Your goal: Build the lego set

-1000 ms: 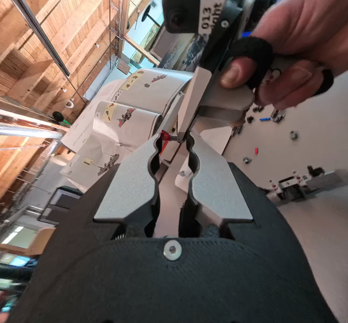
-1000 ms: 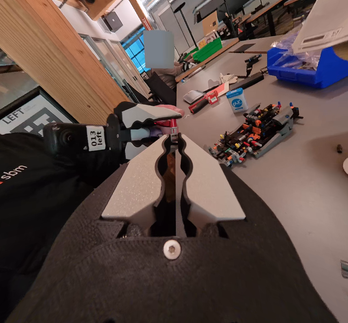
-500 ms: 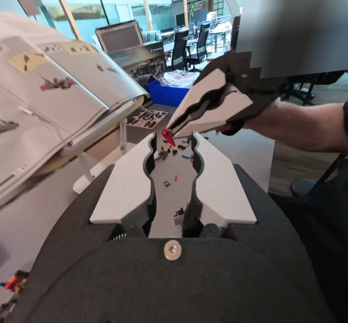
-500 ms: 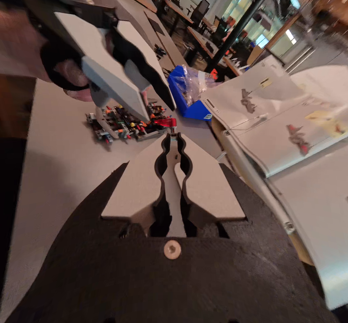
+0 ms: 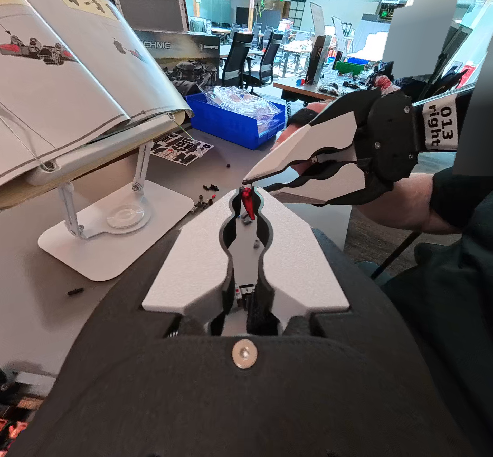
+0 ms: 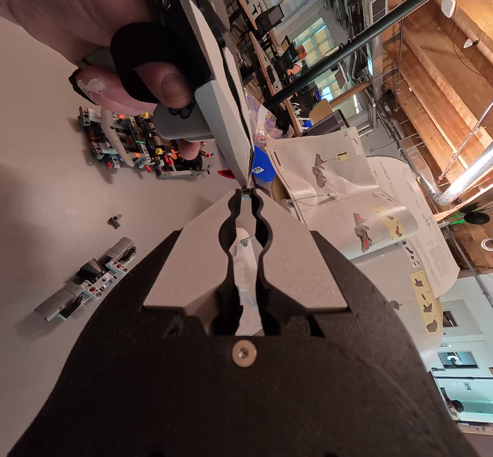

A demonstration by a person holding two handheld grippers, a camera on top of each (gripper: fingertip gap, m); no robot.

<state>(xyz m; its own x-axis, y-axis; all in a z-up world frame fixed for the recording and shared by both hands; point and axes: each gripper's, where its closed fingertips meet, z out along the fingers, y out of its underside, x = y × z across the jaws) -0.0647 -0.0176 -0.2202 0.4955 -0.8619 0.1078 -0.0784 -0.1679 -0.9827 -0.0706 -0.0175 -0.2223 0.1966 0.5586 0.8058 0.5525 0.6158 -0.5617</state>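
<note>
My left gripper [image 5: 246, 191] is shut on a small red pointed piece [image 5: 247, 203], held in the air above the grey table [image 5: 26, 311]. My right gripper [image 6: 246, 194] is shut on a small grey connector [image 6: 245, 195] and meets the left gripper tip to tip. The right gripper shows in the left wrist view [image 5: 244, 181], coming in from the right. The left gripper shows in the right wrist view [image 6: 246, 175], coming from above, with the red piece [image 6: 225, 173] sticking out beside it. The multicoloured lego chassis [image 6: 128, 140] lies on the table behind.
An open instruction booklet [image 5: 66, 71] rests on a white stand [image 5: 106, 244] at the left. A blue bin of plastic bags [image 5: 234, 124], a sticker sheet [image 5: 181, 148] and several loose small pieces [image 5: 210, 187] lie beyond. A grey subassembly [image 6: 85, 284] and a dark connector [image 6: 115, 220] lie on the table. Both grippers' tips are close together, under 4 cm apart. The grey subassembly [image 6: 85, 284] is about 20 centimeters from both grippers' fingertips.
Half a second ago my left gripper was open and the right gripper held the red piece alone. Now the left is shut on the red piece. Both grippers have turned.
</note>
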